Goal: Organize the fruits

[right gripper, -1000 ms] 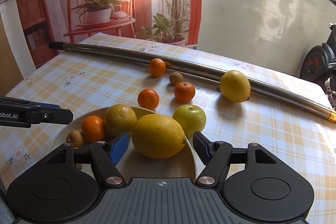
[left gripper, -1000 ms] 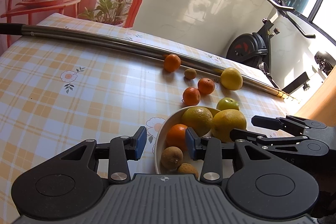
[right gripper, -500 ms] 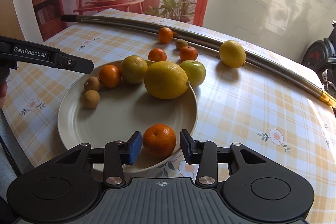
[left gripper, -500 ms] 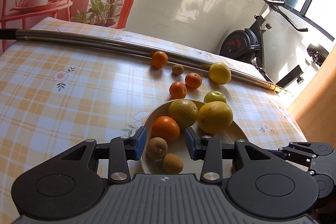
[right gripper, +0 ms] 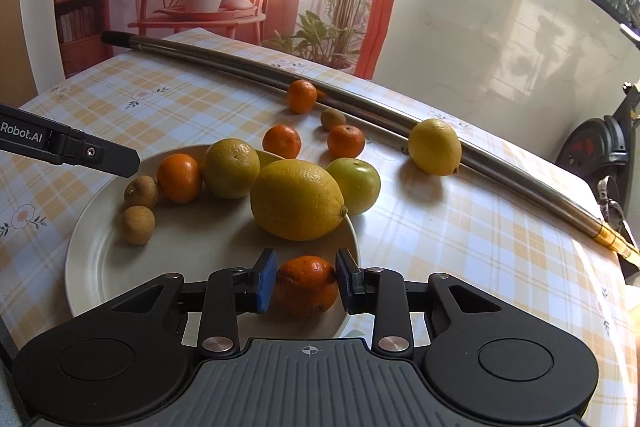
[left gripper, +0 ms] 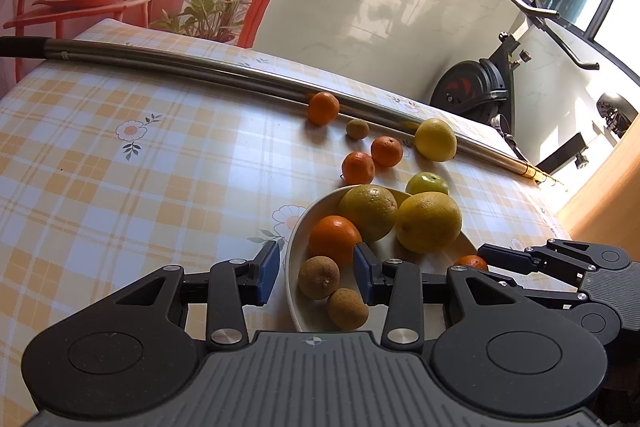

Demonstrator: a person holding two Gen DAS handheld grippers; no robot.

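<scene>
A cream plate [right gripper: 100, 259] holds a big lemon [right gripper: 297, 199], a yellow-green orange [right gripper: 231, 167], a tangerine [right gripper: 179, 177] and two small brown fruits [right gripper: 138, 207]. My right gripper [right gripper: 306, 281] is shut on a tangerine [right gripper: 307, 287] over the plate's near rim. Off to the left, my left gripper [left gripper: 315, 275] stands open at the left rim of the plate [left gripper: 292, 259]; the brown fruits [left gripper: 319, 277] show between its fingers. Its finger [right gripper: 96, 155] pokes into the right wrist view.
Loose on the checked tablecloth beyond the plate lie a green apple [right gripper: 354, 179], three tangerines [right gripper: 282, 141], a small brown fruit [right gripper: 333, 118] and a lemon [right gripper: 435, 146]. A long metal pole [right gripper: 224, 61] crosses the far side. The table edge drops off at right.
My right gripper's fingers have drawn in onto the tangerine at the plate's near rim. My left gripper has come lower and closer to the plate's left rim.
</scene>
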